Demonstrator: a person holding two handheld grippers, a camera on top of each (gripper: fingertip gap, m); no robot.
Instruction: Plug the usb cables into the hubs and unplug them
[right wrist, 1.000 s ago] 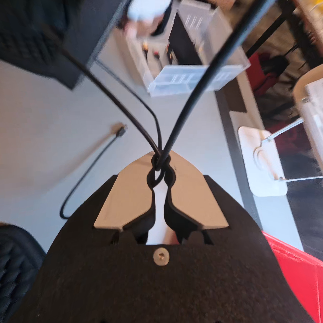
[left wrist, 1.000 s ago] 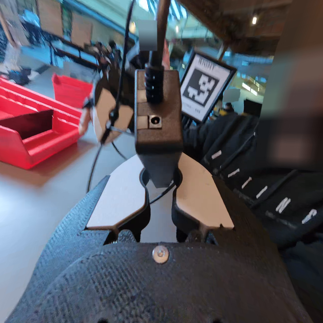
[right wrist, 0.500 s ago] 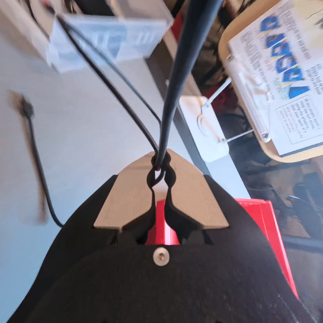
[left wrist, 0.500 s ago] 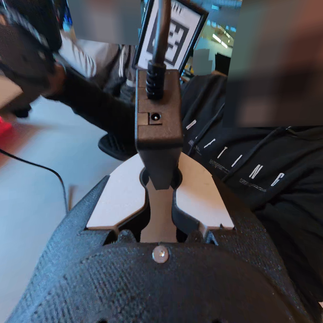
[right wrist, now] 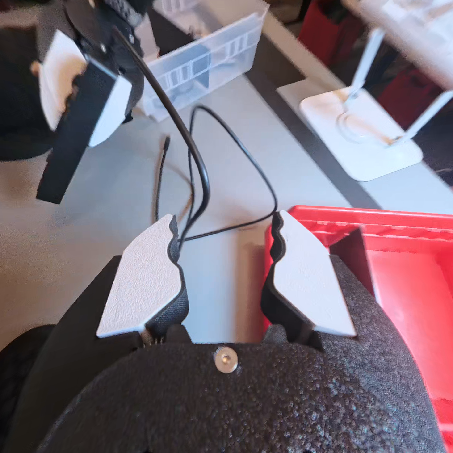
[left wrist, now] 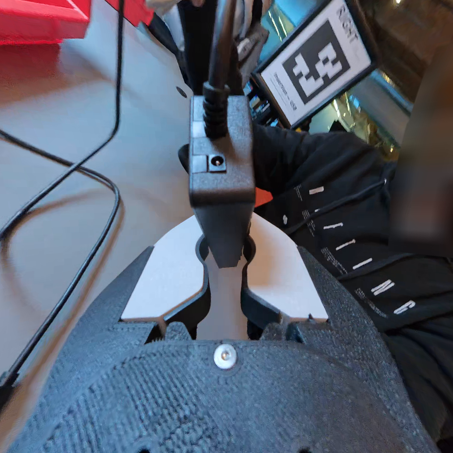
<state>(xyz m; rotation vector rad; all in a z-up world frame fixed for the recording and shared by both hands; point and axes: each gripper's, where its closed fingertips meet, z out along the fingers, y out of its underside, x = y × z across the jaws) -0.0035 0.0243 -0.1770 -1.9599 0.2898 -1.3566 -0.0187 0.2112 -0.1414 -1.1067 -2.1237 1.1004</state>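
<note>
While left tool (left wrist: 224, 247) grips hub (left wrist: 220, 157), right tool (right wrist: 226, 242) gapes.

The right tool (right wrist: 225, 235) stands wide apart above the counter (right wrist: 245, 137), with bare surface showing through its gap. Thin black cables (right wrist: 203, 176) loop across that gap and rest against the inner face of one finger. A red bin (right wrist: 392, 245) crowds the space just beside the other finger. Farther ahead, a clear plastic box (right wrist: 206, 66) and a white stand base (right wrist: 360, 147) block the far side. The left tool (right wrist: 81, 98), holding a black hub (left wrist: 220, 157), hangs over the counter beyond the cables, narrowing the passage there.
</note>
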